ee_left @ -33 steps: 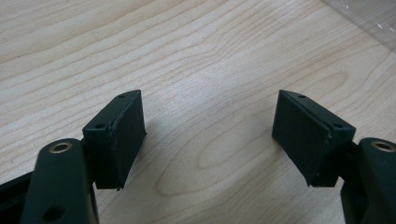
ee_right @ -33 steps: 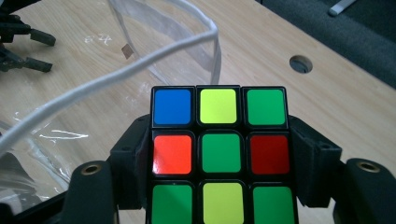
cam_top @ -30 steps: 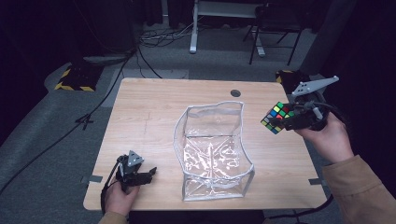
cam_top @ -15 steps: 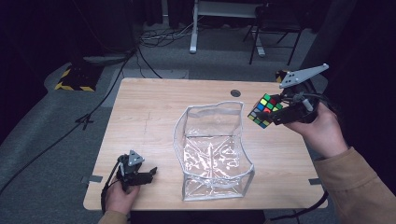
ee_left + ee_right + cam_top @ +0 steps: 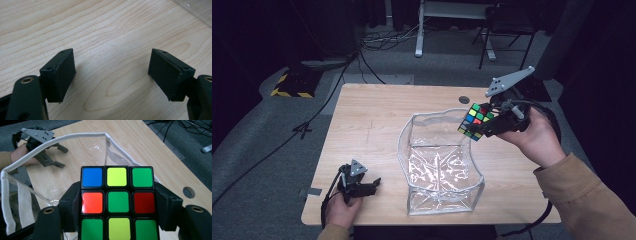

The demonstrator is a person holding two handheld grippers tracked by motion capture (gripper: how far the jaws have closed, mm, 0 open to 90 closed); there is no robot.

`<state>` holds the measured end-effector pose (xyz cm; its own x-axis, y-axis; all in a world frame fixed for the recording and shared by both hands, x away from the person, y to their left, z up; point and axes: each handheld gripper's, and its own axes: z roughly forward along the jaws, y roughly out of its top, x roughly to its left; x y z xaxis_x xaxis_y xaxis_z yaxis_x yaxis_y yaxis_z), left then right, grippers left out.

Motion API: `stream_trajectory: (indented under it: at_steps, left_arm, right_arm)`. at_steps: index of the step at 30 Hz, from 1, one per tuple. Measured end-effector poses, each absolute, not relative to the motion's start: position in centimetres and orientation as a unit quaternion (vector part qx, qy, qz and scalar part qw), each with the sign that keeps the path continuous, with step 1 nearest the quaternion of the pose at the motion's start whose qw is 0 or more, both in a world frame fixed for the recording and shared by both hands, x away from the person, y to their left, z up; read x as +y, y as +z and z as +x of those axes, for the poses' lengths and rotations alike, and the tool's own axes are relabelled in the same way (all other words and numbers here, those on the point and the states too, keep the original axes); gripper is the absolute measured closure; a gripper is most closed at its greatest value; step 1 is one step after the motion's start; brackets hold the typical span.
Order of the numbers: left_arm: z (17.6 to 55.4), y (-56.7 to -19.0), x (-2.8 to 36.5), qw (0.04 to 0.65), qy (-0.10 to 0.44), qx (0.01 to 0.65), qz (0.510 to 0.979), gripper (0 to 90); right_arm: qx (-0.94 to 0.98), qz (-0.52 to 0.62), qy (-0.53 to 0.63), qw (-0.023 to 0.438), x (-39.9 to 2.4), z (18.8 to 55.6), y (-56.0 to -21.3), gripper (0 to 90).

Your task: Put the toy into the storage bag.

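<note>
My right gripper [image 5: 482,125] is shut on a multicoloured puzzle cube [image 5: 475,121], held in the air just over the right rim of a clear plastic bag [image 5: 432,116]. The bag stands open-topped at the table's middle. In the right gripper view the cube [image 5: 117,202] sits between both black jaws, with the bag's white rim [image 5: 62,138] beyond it. My left gripper [image 5: 371,185] rests low near the table's front left corner. Its jaws have just been opening a little wider and stand open over bare wood [image 5: 112,72], nothing between them.
The wooden table [image 5: 372,125] has a round cable hole [image 5: 463,99] at its back right. Beyond the far edge lie floor cables [image 5: 377,42], a striped yellow-black base [image 5: 292,82] and chair legs [image 5: 487,50]. A cable trails from each gripper.
My right hand has carried the cube leftward and up, from beside the bag to over its right rim. The left hand has stayed in place.
</note>
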<state>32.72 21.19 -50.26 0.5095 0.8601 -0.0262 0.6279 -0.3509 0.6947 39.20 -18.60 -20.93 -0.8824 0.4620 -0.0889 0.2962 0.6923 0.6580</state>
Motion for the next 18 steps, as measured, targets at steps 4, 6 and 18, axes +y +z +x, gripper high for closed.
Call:
stream_trajectory:
  at_steps: [4,6,18]
  left_arm:
    - [33.0,-50.3,21.1,0.330,0.177,0.468,0.801,21.2]
    - [33.1,-50.3,21.0,0.330,0.175,0.469,0.801,21.2]
    - [33.6,-50.3,20.9,0.330,0.176,0.471,0.799,20.5]
  right_arm:
    - [0.915,0.198,0.330,0.120,-17.3,39.1,-20.7,34.0]
    - [0.917,0.193,0.328,0.121,-16.6,39.0,-20.7,34.0]
    - [0.925,0.167,0.321,0.112,-12.6,38.9,-21.2,34.0]
